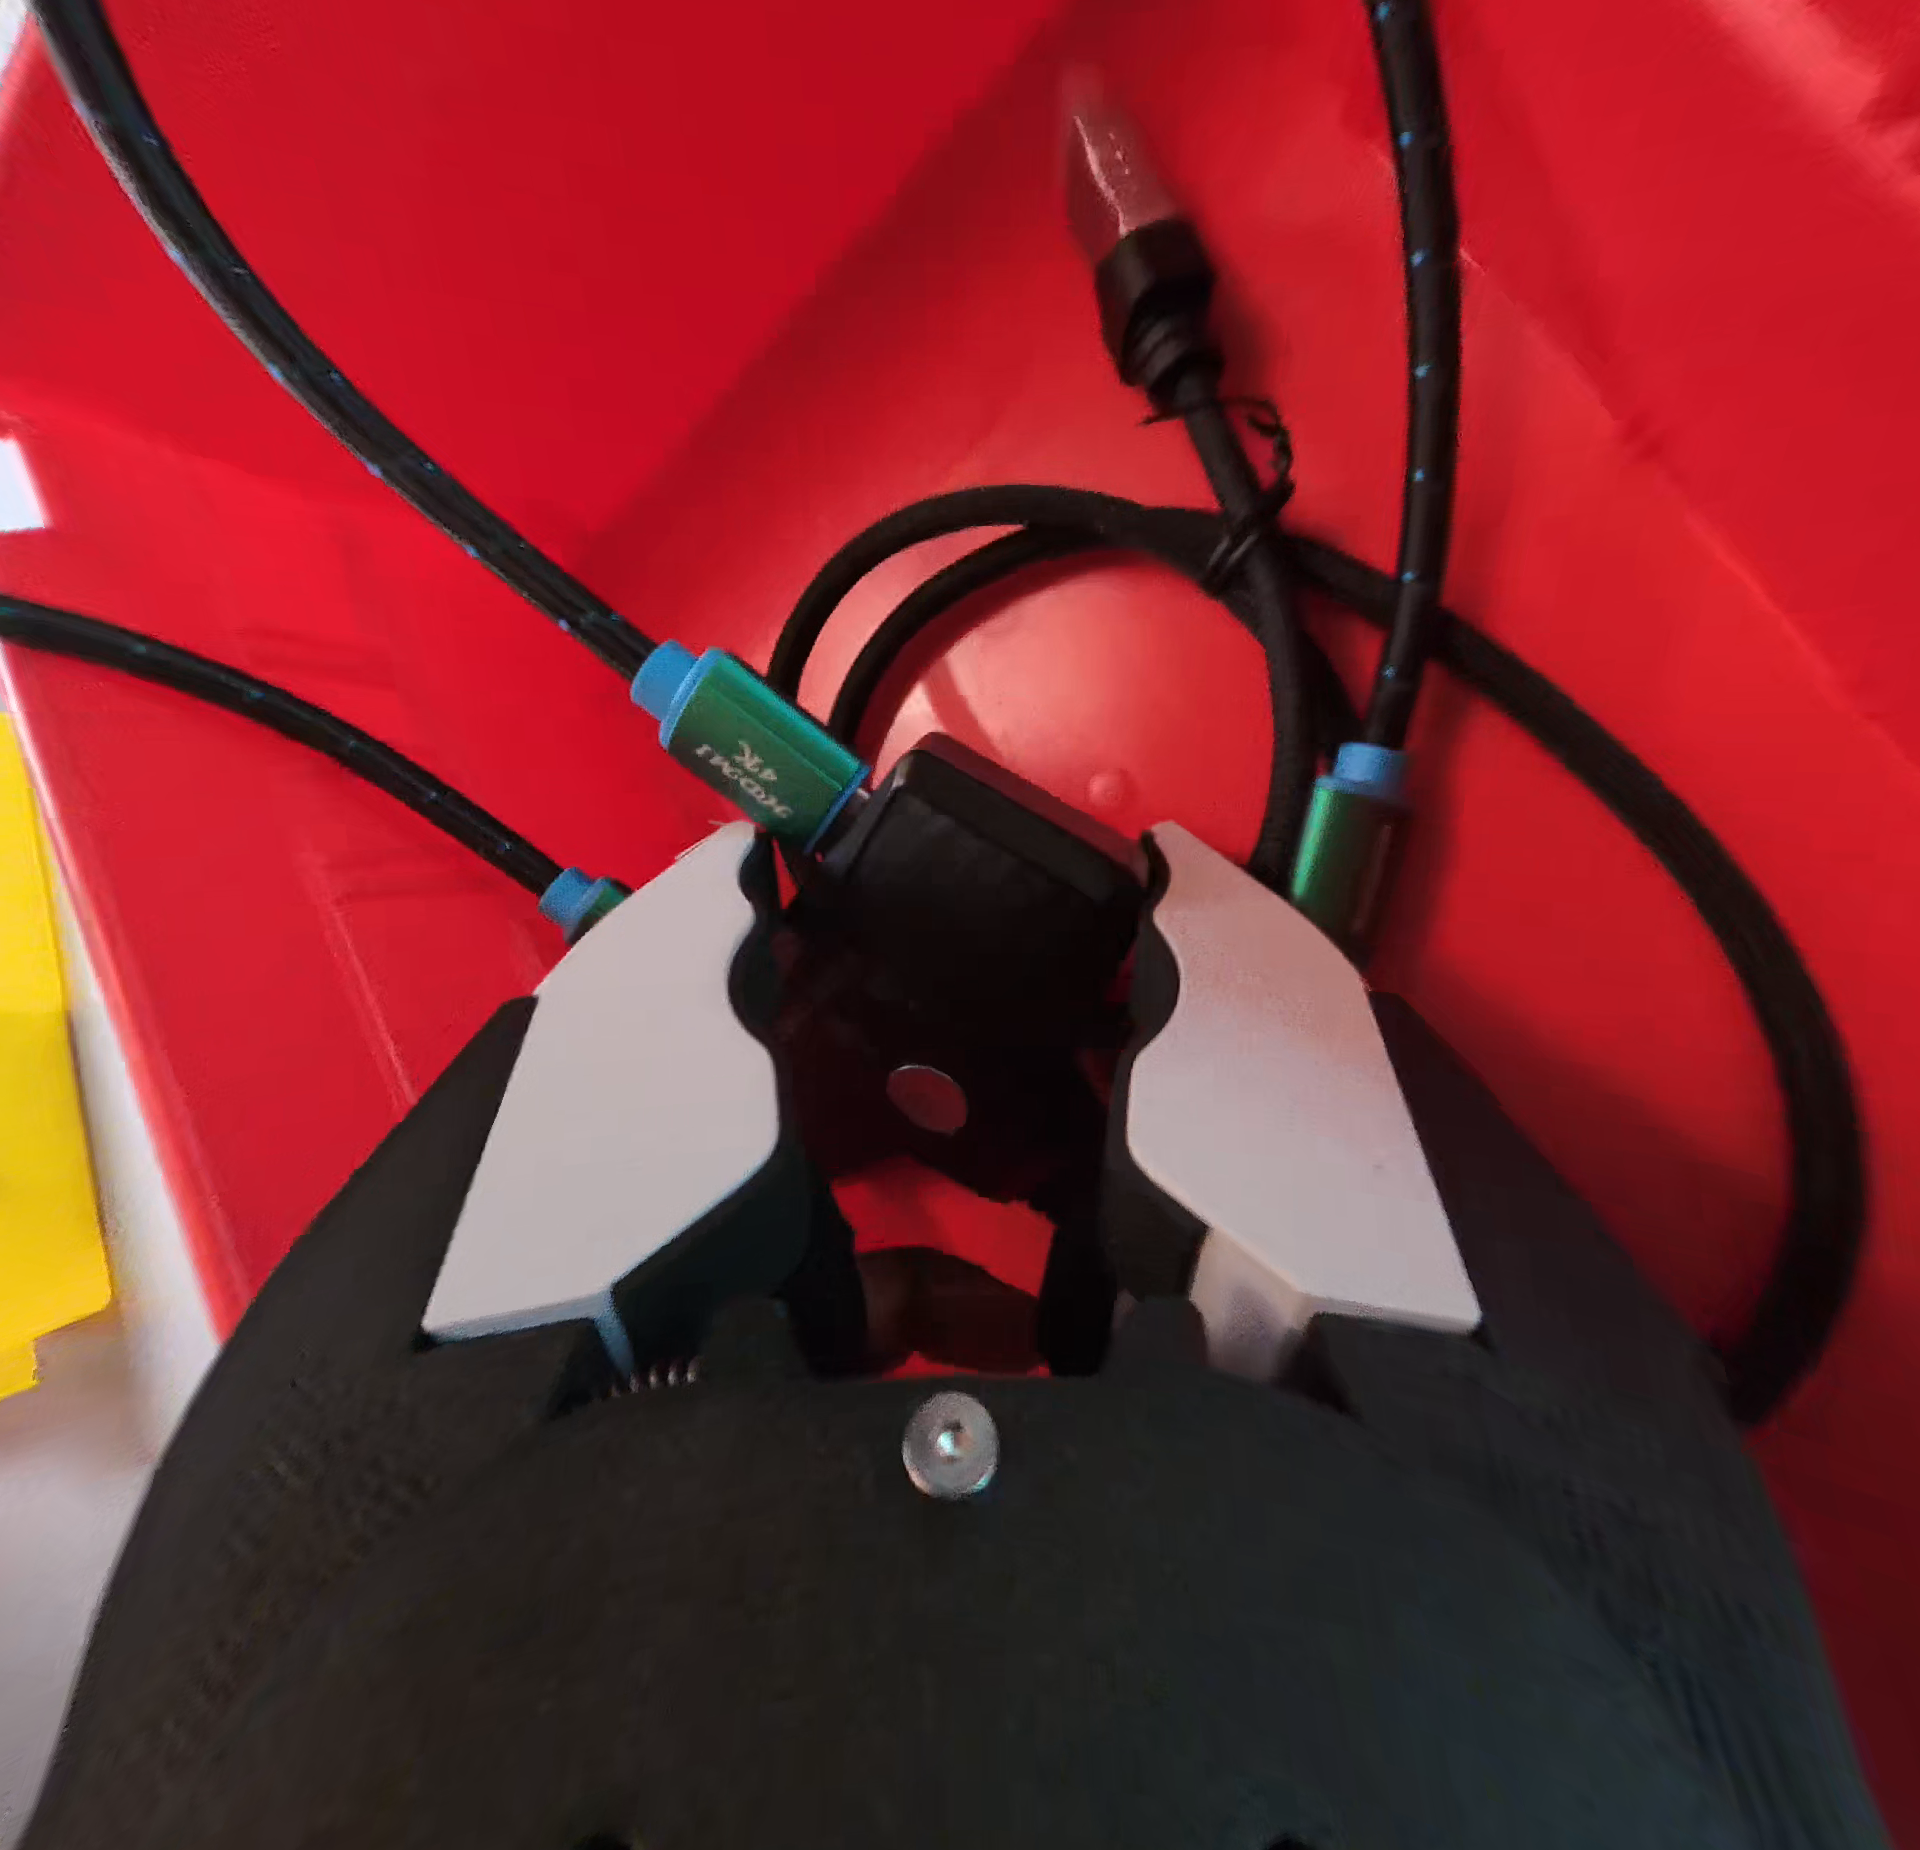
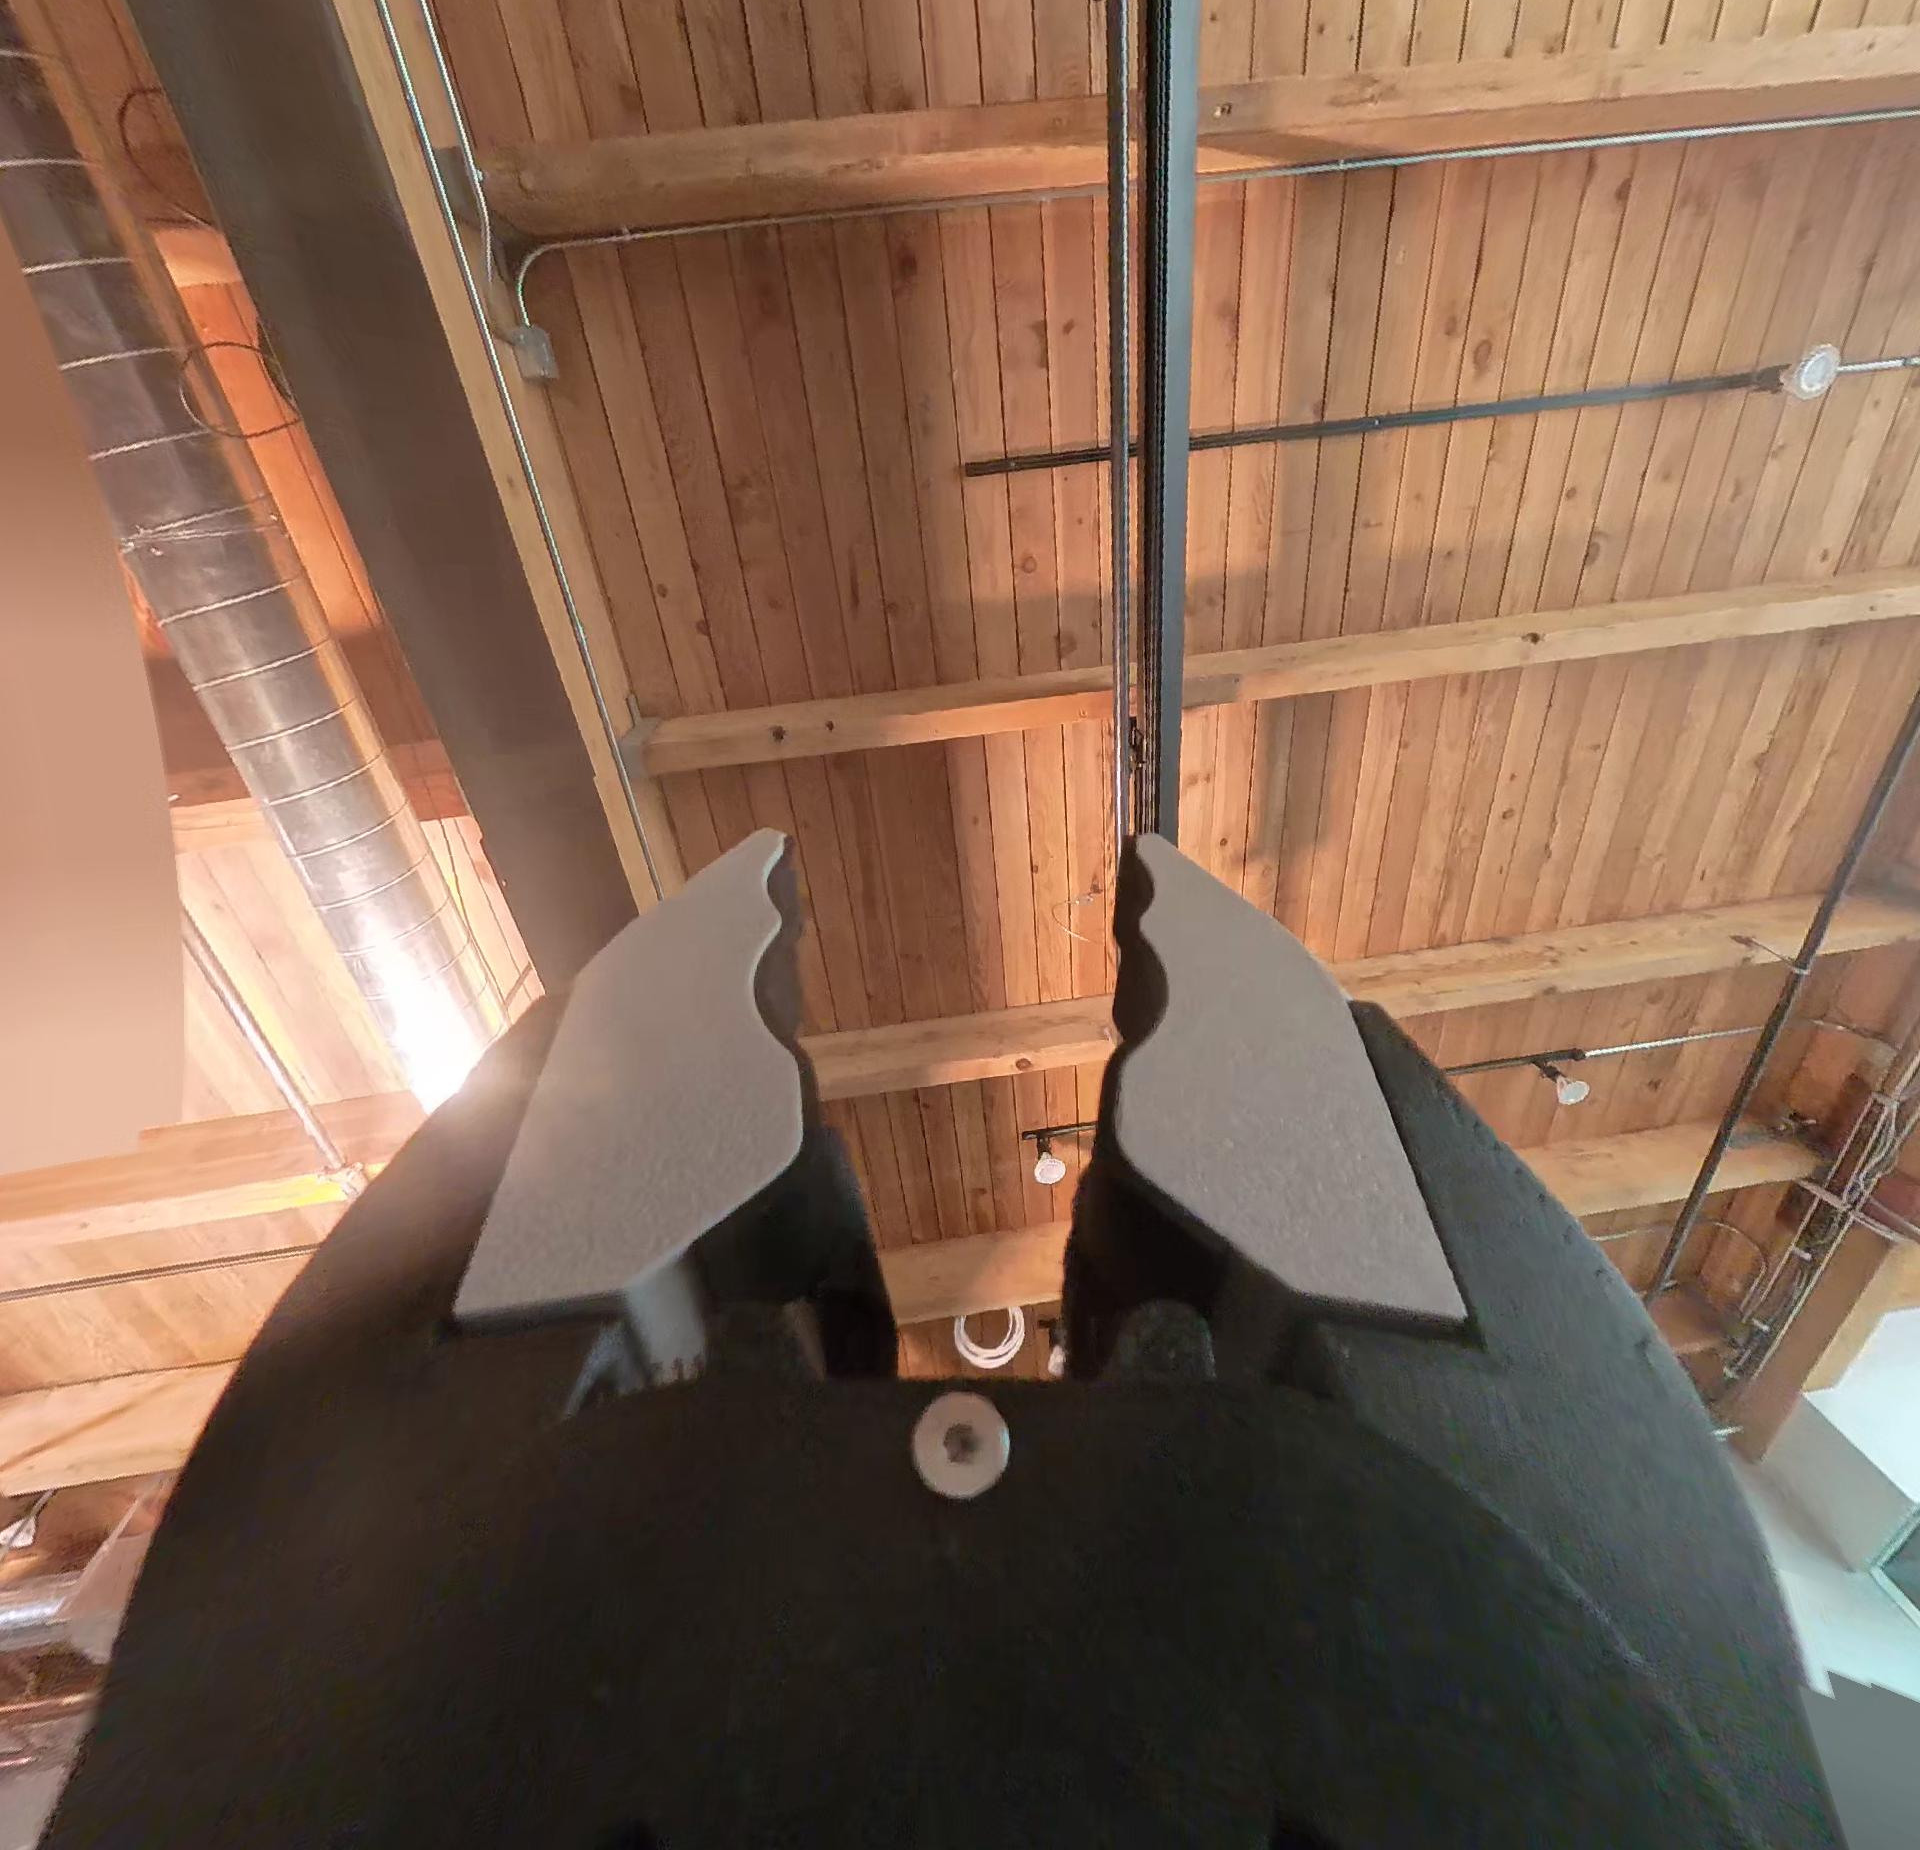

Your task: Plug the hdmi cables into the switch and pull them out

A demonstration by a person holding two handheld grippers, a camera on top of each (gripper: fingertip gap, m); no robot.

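Observation:
In the left wrist view my left gripper [image 1: 951,850] is shut on a black HDMI switch [image 1: 971,927] inside a red bin [image 1: 436,242]. A green HDMI plug [image 1: 758,751] with a blue collar is seated in the switch's upper left side. A second green plug [image 1: 1340,844] lies just right of the gripper, apart from the switch. A third plug's blue collar [image 1: 577,896] shows behind the left finger. A grey-tipped black plug [image 1: 1122,200] on the switch's own cable lies farther back. My right gripper [image 2: 951,850] is open and empty, pointing at the ceiling.
Black braided cables [image 1: 312,366] loop across the red bin floor and up its walls. A yellow object [image 1: 42,1021] sits outside the bin at the left. The right wrist view shows wooden ceiling planks [image 2: 831,450], a metal duct [image 2: 260,657] and track lights.

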